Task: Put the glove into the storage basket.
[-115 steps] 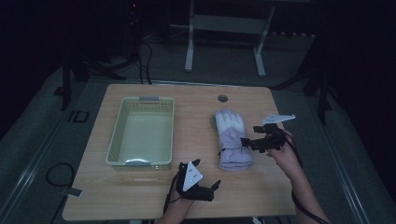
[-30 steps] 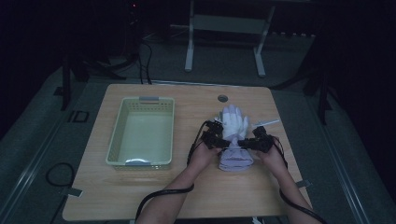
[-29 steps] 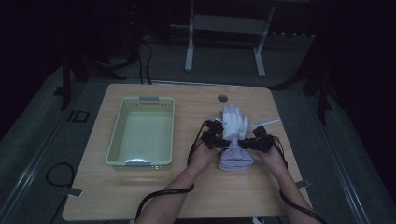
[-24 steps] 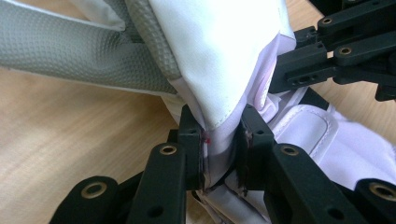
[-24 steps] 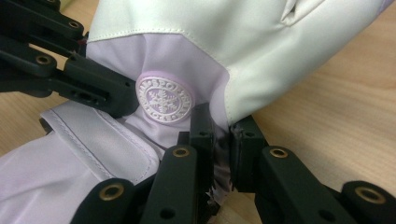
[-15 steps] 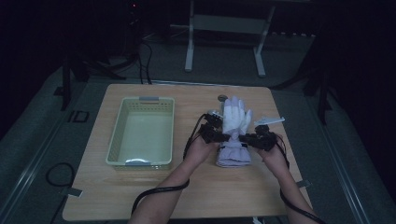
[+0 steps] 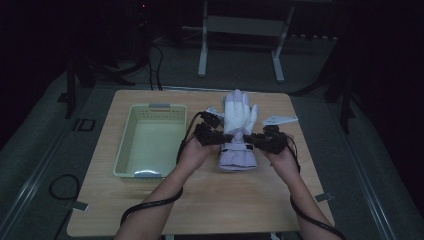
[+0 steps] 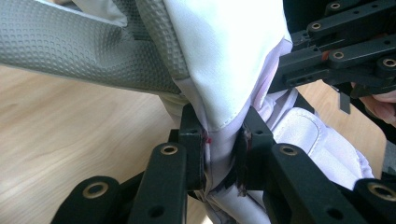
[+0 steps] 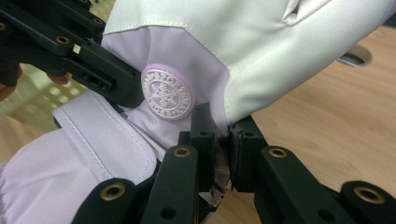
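A white glove (image 7: 239, 116) with a lavender cuff (image 7: 237, 159) is held between both grippers right of the table's middle. My left gripper (image 7: 216, 136) is shut on the glove's left wrist edge, where white fabric (image 8: 224, 70) and grey textured palm material run between the jaws. My right gripper (image 7: 261, 141) is shut on the opposite wrist edge, just beside a round lavender snowflake badge (image 9: 167, 92). The fingers point away from me and are raised; the cuff hangs toward the table. In the left gripper view the right gripper (image 8: 336, 51) is close by.
A pale green plastic basket (image 7: 125, 150) with nothing in it stands at the left of the wooden table (image 7: 240, 200). Bare tabletop lies in front of the hands. Cables trail from both grippers off the near edge. A metal stand (image 7: 240, 30) sits on the floor beyond.
The left gripper came from the front edge to the glove and shut on it. Over the last second both grippers lifted the glove's finger end up and farther away.
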The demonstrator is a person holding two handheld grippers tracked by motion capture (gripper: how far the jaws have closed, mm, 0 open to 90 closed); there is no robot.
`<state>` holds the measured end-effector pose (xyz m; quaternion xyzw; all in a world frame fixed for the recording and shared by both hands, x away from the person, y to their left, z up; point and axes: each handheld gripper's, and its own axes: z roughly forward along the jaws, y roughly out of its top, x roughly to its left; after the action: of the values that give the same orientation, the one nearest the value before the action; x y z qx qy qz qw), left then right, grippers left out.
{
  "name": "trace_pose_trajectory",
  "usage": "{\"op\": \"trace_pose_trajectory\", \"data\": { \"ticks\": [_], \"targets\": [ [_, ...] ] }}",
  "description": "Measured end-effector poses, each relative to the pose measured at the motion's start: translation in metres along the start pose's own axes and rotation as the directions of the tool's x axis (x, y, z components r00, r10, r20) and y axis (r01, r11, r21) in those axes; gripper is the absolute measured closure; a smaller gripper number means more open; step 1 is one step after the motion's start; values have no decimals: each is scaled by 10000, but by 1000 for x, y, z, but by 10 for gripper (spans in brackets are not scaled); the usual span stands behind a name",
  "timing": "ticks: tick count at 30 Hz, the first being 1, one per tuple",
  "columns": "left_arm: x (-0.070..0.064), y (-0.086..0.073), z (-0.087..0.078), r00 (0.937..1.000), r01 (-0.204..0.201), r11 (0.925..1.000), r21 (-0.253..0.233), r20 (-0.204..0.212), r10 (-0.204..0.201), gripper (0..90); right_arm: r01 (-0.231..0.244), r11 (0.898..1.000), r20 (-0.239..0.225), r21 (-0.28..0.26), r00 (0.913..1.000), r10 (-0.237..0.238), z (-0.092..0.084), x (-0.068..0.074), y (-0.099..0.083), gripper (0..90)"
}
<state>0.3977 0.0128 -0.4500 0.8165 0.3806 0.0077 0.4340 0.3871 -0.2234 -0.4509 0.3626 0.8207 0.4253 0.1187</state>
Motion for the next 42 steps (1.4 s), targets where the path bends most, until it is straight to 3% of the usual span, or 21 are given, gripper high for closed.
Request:
{"op": "trace_pose_trajectory", "data": {
  "ticks": [2,5,6,13,18,21,27,31,35,42],
  "targets": [
    [4,-1,-19,10000,-66,9998,-180,-15,65,760,152,9998,-172,-110,9997,-154,1,7,8,820],
    [8,-3,-30,10000,-22,9997,-233,48,23,759,352,9992,-305,-207,9989,-359,2,14,15,820],
    [8,-4,-36,10000,-37,9996,-264,1,37,759,581,9980,-365,-229,9976,-589,4,22,22,820],
    [15,-9,-70,9992,-212,9992,-334,-354,200,759,896,9953,-531,-372,9944,-915,12,43,39,820],
    [30,-17,-95,9988,-113,9985,-542,-473,88,759,1121,9928,-602,-428,9916,-1146,25,63,54,819],
    [43,-25,-117,9982,-151,9980,-616,-587,115,758,1245,9910,-771,-495,9888,-1281,39,80,67,819],
    [64,-41,-142,9984,-3,9977,-671,-563,-35,757,1456,9881,-1060,-495,9830,-1502,64,108,82,819],
    [78,-52,-159,9967,51,9976,-696,-803,-107,757,1427,9887,-1130,-457,9827,-1471,78,121,89,819],
    [97,-67,-169,9948,212,9969,-756,-976,-286,755,1302,9908,-1004,-362,9860,-1332,105,142,94,819],
    [124,-91,-173,9931,491,9958,-777,-1029,-570,755,975,9952,-967,-44,9905,-975,140,157,92,819]
  ]
}}
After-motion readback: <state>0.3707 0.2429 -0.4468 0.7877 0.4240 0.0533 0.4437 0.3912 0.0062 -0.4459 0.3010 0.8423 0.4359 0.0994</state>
